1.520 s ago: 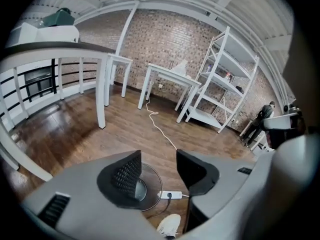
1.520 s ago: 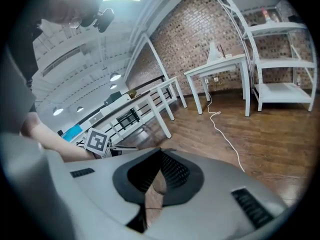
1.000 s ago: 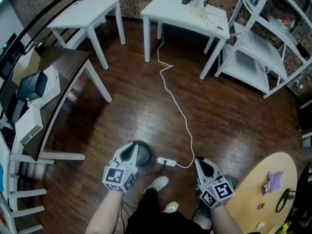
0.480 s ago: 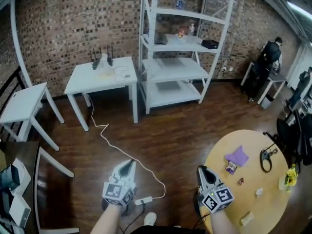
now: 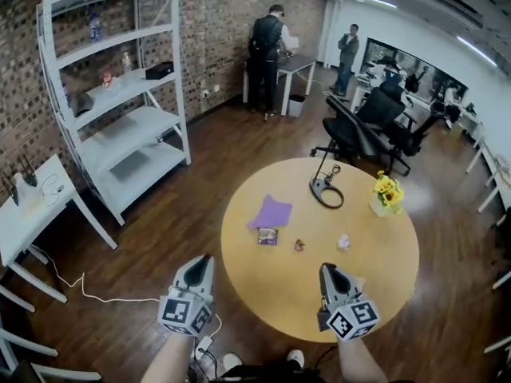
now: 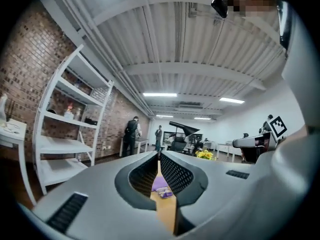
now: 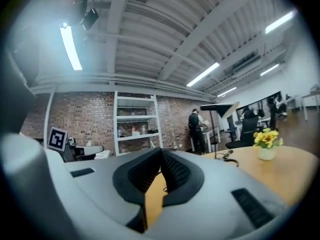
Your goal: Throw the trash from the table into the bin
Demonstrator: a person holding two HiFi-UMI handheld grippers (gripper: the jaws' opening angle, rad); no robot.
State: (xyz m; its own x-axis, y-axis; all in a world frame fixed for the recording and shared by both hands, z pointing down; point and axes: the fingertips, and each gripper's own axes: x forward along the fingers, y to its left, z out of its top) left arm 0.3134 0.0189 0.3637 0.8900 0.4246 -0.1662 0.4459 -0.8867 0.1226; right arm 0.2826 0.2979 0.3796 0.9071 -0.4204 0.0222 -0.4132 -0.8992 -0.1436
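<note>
Stage, by judgement: the very start. No trash lifted, none binned.

Trash, all on the round bench [image 5: 271, 294]:
- purple sheet [image 5: 271, 211], flat, left of centre
- wrapper [image 5: 267, 236], just beside the sheet's near edge
- brown scrap [image 5: 299, 245], near the wrapper on its right
- white bit [image 5: 343, 242], crumpled, further right
- pale piece [image 5: 357, 282] just beside the right claw, too small to identify

Also on the bench, likely not trash: flowers [image 5: 386, 194] in a small vase, and a black cable [image 5: 326, 190] looped at the far side.

Bin: none certain in view. Small container [image 5: 296, 104] on the floor by the far desk, next to a standing person. Possibly a bin, cannot tell.

Left to do: everything. Open a claw, take each scrap, find the bin, drop.

Left claw [image 5: 200, 262]: jaws closed, tips together, nothing between them. Only bench top, sheet and wrapper visible beyond, through the hollow behind the tips. Held over the floor just off the bench's left edge, touching nothing.

Right claw [image 5: 327, 270]: jaws closed tip to tip as well, empty. Held over the near part of the bench, no contact visible with the top or any scrap.

Both aimed roughly level, toward the bench.
</note>
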